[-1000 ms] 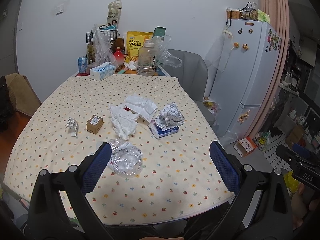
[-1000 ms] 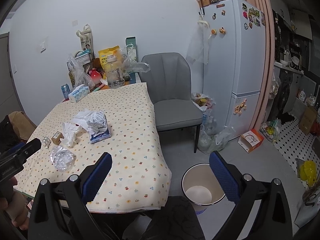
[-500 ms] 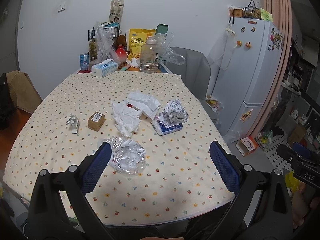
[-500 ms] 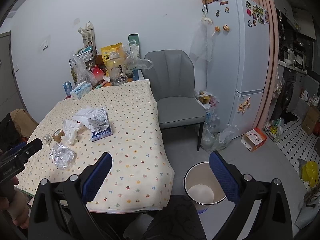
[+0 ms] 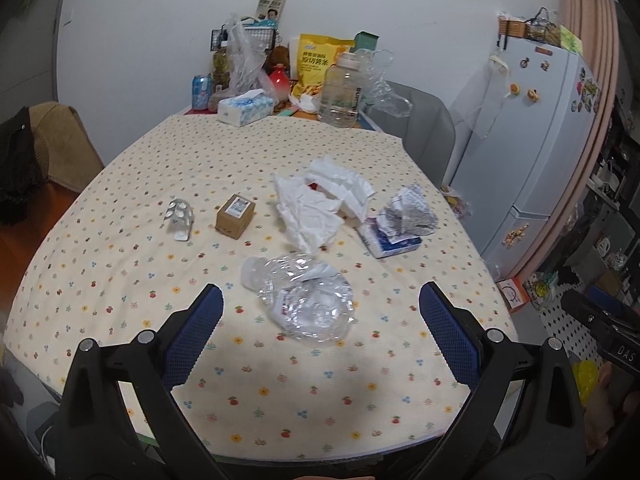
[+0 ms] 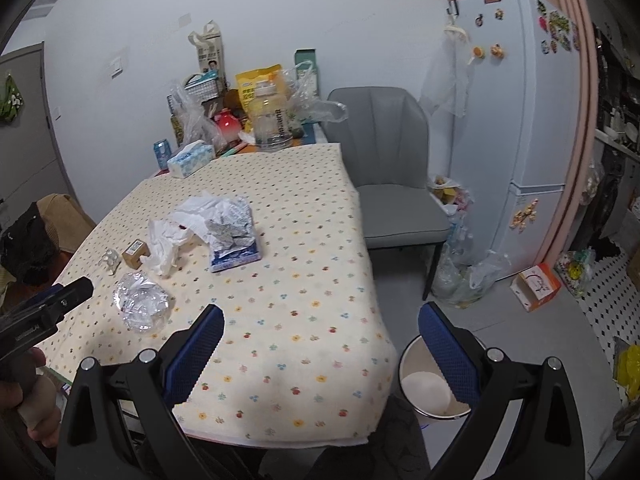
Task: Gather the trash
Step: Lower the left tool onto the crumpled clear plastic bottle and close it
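Trash lies on the flowered tablecloth: a crumpled clear plastic wrapper, white tissues, a crumpled printed paper on a blue pack, a small brown box and a blister pack. My left gripper is open and empty, low over the near table edge, with the plastic wrapper just ahead between its fingers. My right gripper is open and empty over the table's near right corner. A white bin stands on the floor below it. The wrapper also shows in the right wrist view.
At the far table end stand a tissue box, a big water jug, a can and snack bags. A grey chair and a fridge stand right of the table. Bags and an orange box lie on the floor.
Both grippers have moved forward toward the table. The plastic wrapper has come closer, between my left fingers. Both stay open and empty.
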